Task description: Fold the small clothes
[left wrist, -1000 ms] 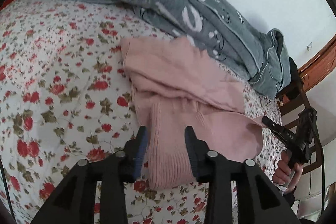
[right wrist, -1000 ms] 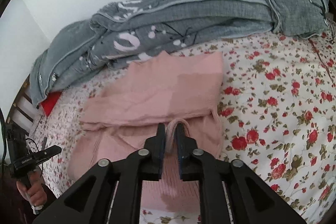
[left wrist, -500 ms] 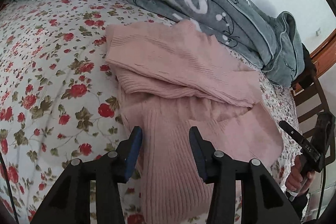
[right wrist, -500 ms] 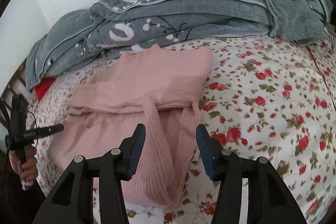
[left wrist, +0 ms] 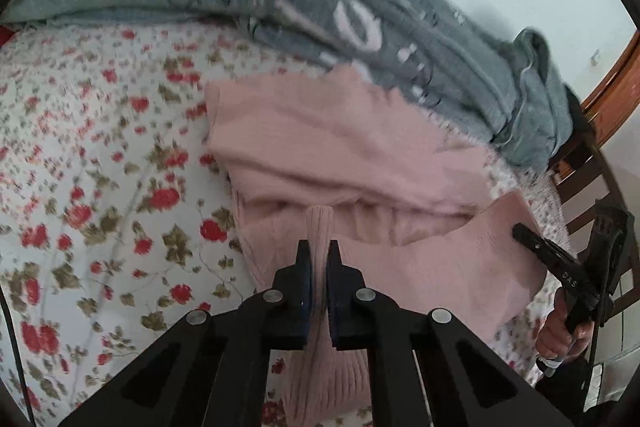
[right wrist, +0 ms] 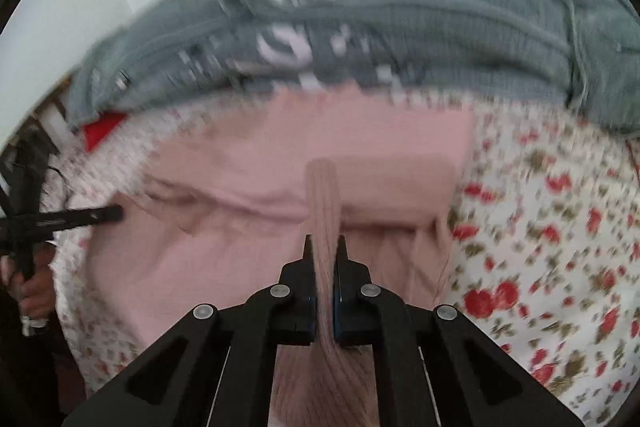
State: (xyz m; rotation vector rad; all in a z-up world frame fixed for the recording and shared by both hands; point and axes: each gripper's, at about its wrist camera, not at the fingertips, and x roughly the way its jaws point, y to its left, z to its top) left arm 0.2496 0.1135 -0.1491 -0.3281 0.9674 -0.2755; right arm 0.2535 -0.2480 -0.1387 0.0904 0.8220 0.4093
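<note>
1. The pink sweater (left wrist: pixel 344 147) lies on a bed with a flowery sheet (left wrist: pixel 100 155), its far edge right up against the bunched grey blanket (left wrist: pixel 360 15). It's already partly folded, with a thick band across the far half and the looser near half running back toward both cameras.

2. Key relation: the sweater stretches forward and away from both hand-held grippers, long side running left to right across the bed. Each one has a piece of the near edge, so the obvious move looks like carrying that edge forward over the folded band. Neither side is really nearer; they seem to sit about level.

3. The left hand-held gripper (left wrist: pixel 318 255) is clamped nearly shut on a ribbed strip of the sweater, which sticks up between its fingers.

4. The right hand-held gripper (right wrist: pixel 325 251) is doing the same: fingers squeezed together on a ribbed pleat that rises out in front of it.

5. Both views are blurry, so finer details of the hem aren't readable. A bit of something red (right wrist: pixel 102 131) peeks out under the blanket, well off to the side.
</note>
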